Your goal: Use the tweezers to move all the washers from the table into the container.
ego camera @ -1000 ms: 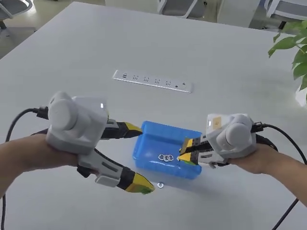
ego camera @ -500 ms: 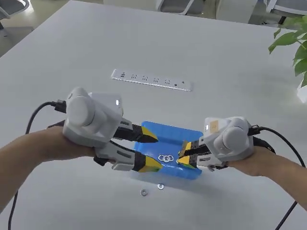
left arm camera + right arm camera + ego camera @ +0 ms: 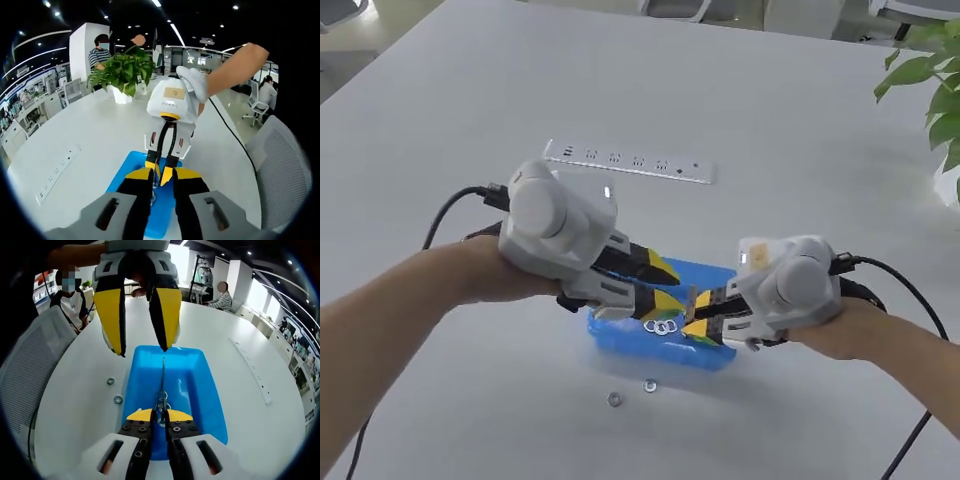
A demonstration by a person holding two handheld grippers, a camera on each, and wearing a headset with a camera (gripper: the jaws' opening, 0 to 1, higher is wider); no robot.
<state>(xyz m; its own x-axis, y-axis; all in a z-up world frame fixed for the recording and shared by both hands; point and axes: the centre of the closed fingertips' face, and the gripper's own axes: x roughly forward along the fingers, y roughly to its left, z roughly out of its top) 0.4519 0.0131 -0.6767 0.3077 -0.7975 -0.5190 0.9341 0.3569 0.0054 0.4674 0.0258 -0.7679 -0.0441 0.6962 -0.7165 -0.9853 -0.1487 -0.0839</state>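
A long white power strip (image 3: 628, 161) is laid on the broad pale grey table (image 3: 800, 120). Well apart from the strip, a leafy green potted plant (image 3: 121, 70) is set under lit white ceiling strips (image 3: 176, 34).

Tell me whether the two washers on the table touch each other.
Apart. The right gripper view shows bare table between the nearer washer and the farther washer.

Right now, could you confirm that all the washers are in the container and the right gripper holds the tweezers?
Not all: the head view shows two washers on the table beside the container. The right gripper does hold the tweezers.
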